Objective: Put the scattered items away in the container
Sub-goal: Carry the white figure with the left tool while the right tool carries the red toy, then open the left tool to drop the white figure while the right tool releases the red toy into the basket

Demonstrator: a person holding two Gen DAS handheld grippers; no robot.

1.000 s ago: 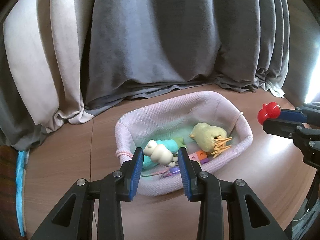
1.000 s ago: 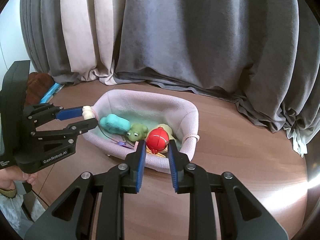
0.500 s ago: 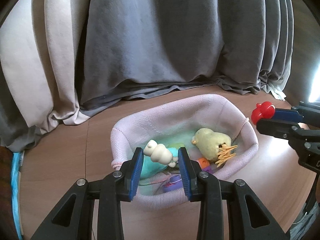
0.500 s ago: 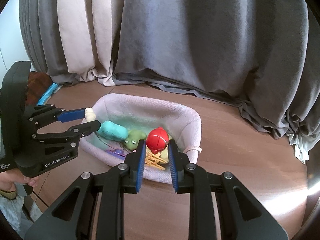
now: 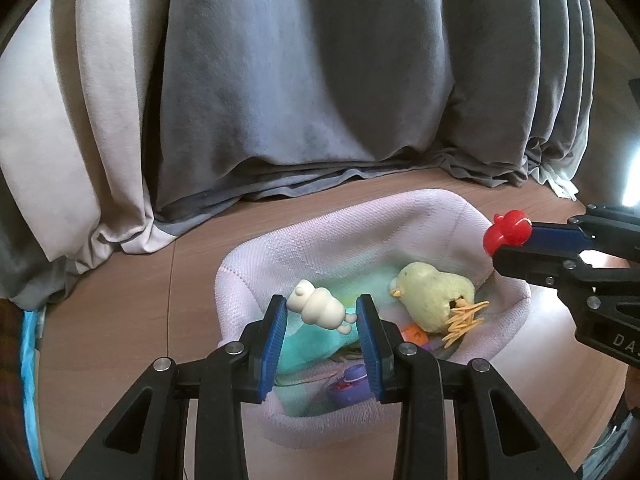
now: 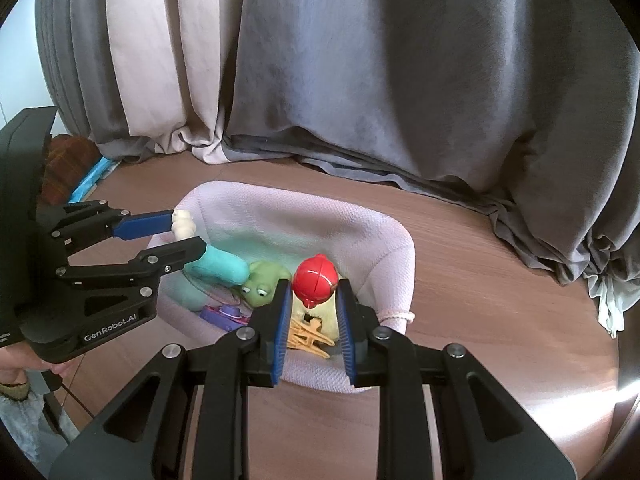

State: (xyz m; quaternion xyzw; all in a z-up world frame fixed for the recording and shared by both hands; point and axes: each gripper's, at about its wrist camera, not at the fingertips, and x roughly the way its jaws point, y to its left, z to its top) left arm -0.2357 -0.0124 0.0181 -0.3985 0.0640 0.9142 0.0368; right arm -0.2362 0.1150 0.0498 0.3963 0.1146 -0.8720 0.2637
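Both hands are loaded over the pink fabric basket [image 5: 256,276]: left gripper [image 5: 322,314] fingers pinch a cream figurine [image 5: 318,309], right gripper [image 6: 314,300] fingers pinch a red ball toy [image 6: 316,280]. I'd get each one well inside the rim, low over the toys already in there, then spread the fingers 1 hand at a time so nothing bounces onto the worktop [image 6: 460,280].

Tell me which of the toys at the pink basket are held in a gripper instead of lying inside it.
Two: the cream figure in the left gripper, and the red toy in the right gripper. The rest lie in the pink basket.
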